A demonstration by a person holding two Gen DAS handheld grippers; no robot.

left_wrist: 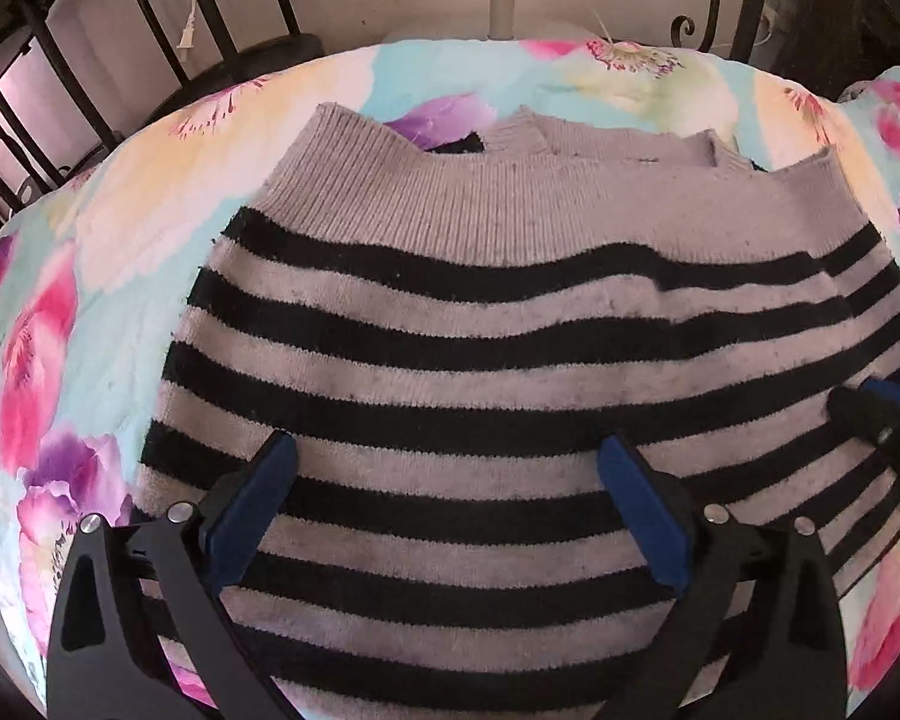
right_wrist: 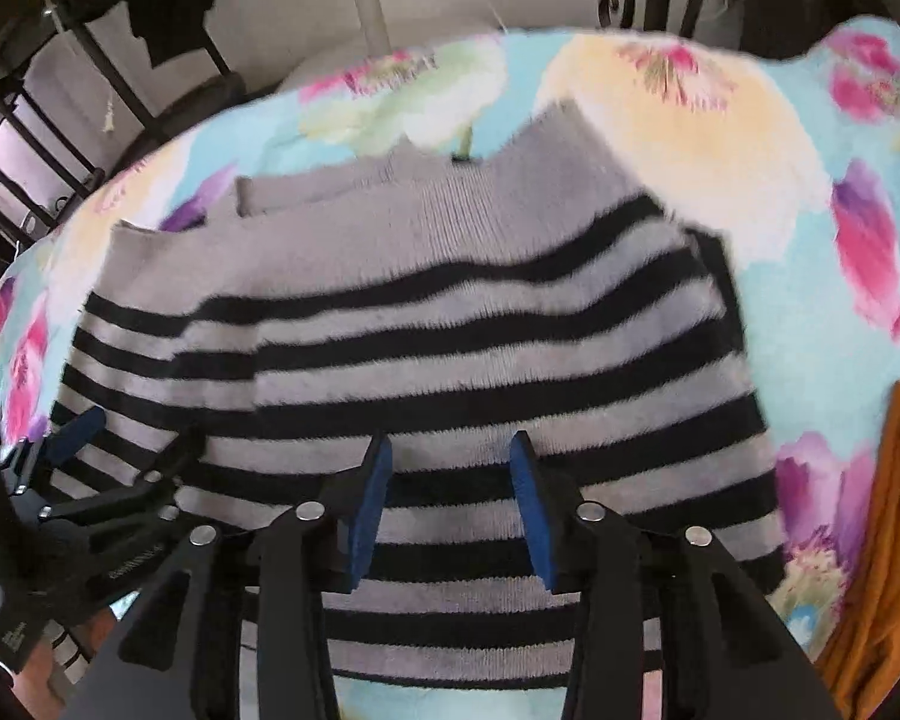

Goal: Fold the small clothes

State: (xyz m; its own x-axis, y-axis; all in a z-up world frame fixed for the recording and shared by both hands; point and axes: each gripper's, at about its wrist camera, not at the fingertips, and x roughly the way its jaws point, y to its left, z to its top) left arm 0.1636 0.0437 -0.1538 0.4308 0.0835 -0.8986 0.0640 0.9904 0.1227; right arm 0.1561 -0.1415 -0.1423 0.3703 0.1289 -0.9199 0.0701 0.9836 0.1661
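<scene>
A small knit sweater with grey and black stripes (left_wrist: 498, 360) lies folded on a floral bedspread, its plain grey ribbed hem at the far side. It also shows in the right wrist view (right_wrist: 462, 330). My left gripper (left_wrist: 447, 456) hovers over the near part of the sweater, jaws wide apart and empty. My right gripper (right_wrist: 447, 450) is over the same sweater, jaws apart by a narrower gap, nothing between the pads. The right gripper's tip shows at the right edge of the left wrist view (left_wrist: 882, 414); the left gripper shows at the left of the right wrist view (right_wrist: 78, 432).
The floral bedspread (left_wrist: 90, 276) surrounds the sweater on all sides. A black metal bed frame (left_wrist: 60, 78) and a pale wall stand behind. An orange-brown cloth (right_wrist: 882, 540) lies at the right edge of the bed.
</scene>
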